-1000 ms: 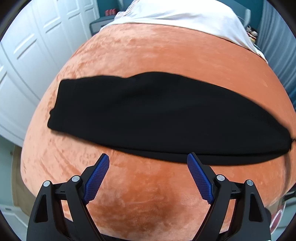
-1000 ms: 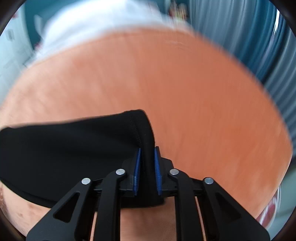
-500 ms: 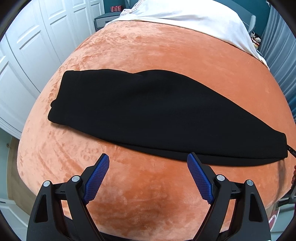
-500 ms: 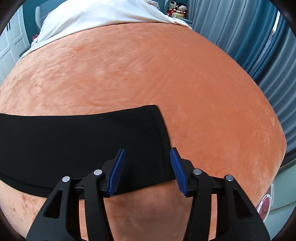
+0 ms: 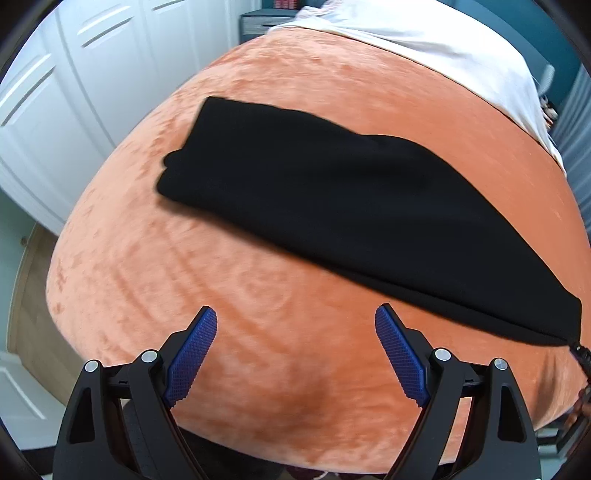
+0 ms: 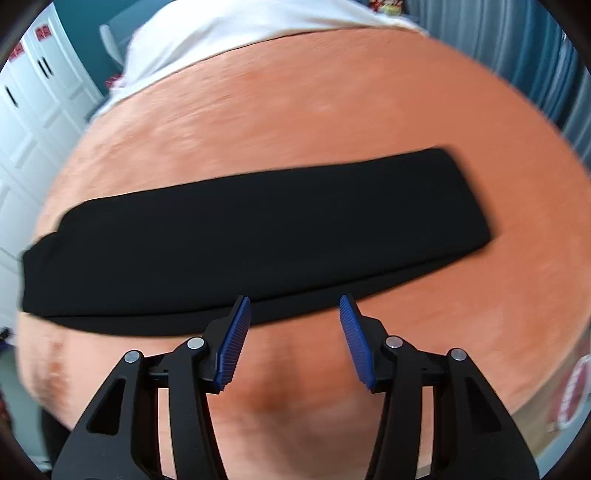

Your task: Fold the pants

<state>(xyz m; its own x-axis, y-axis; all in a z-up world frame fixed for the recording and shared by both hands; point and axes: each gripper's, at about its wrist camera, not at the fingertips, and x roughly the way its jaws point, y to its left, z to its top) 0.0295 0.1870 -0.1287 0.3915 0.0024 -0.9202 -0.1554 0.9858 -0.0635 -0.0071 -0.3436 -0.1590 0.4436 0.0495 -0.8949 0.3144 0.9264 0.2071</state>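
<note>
Where black pants (image 6: pixel 255 236) lie, orange bedspread (image 5: pixel 229 295), white sheet (image 5: pixel 443 40), wardrobe doors (image 5: pixel 74 92)

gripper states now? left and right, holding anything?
Left gripper: open, empty, over the blanket, short of the pants.
Right gripper: open, empty; jaws have just been opening, nothing between them.

Bed under orange plush blanket (image 5: pixel 258 280), white sheet (image 5: pixel 443 40) at far end. White panelled wardrobe doors (image 5: pixel 66 110) on one side, blue-grey curtains (image 6: pixel 517 51) opposite. Teal wall (image 6: pixel 85 22); wood floor (image 5: pixel 29 295).
</note>
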